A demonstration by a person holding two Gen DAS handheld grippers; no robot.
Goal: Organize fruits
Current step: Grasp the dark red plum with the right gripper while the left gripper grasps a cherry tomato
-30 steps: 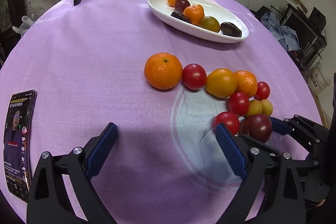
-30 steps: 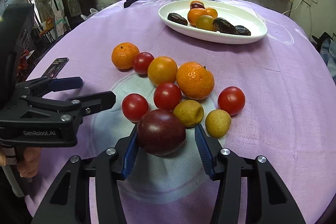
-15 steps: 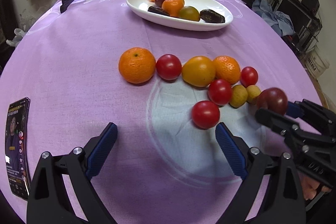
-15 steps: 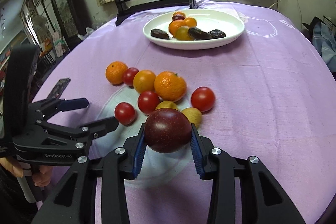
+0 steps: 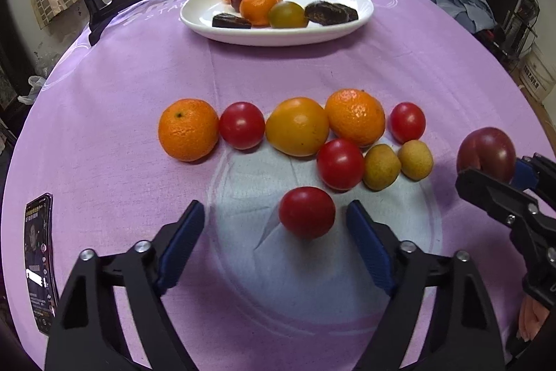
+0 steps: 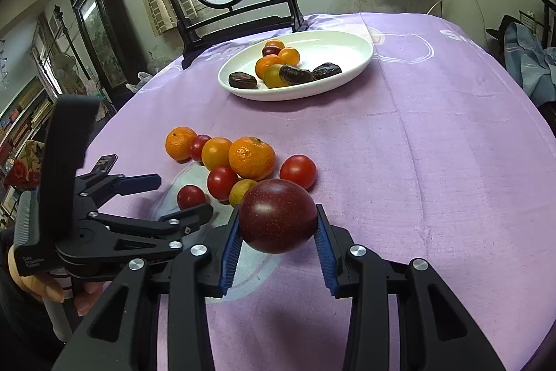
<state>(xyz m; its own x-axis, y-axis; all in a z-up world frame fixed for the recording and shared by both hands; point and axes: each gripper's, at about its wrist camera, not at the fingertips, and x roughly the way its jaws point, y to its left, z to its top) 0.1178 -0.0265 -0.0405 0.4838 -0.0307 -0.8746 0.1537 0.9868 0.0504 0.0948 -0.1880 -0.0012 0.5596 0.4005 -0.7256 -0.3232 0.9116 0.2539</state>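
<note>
Left wrist view: the left gripper (image 5: 274,228) points down at the purple tablecloth (image 5: 121,75), jaws closing, blue pads not yet touching anything. The small round glossy red tomato (image 5: 307,212) sits on the cloth between the pads, just beside the right pad, well apart from the left one. It is smooth, round, no long axis, so any grip angle looks fine. Just beyond it lies the loose cluster: 3 more red tomatoes, 2 rough orange tangerines, 1 smooth yellow-orange fruit, 2 small tan-yellow fruits. The white oval ceramic plate (image 5: 347,26) lies far, straight ahead, part filled with fruit and dark pieces. On the right edge the right gripper (image 5: 500,172) holds a dark red-purple plum (image 5: 486,152) off the cloth. A black smartphone (image 5: 40,263) lies near left.

Right wrist view: the right gripper (image 6: 278,237) is clamped narrow on the round speckled plum (image 6: 278,215), both pads pressing its sides, lifted clear. The plate (image 6: 351,72) lies far and slightly right of the plum; open cloth beyond the fruit cluster. The left gripper (image 6: 180,197) sits near left, around the near tomato (image 6: 191,196). Judgement: the right hand is readier to carry to the plate.
</note>
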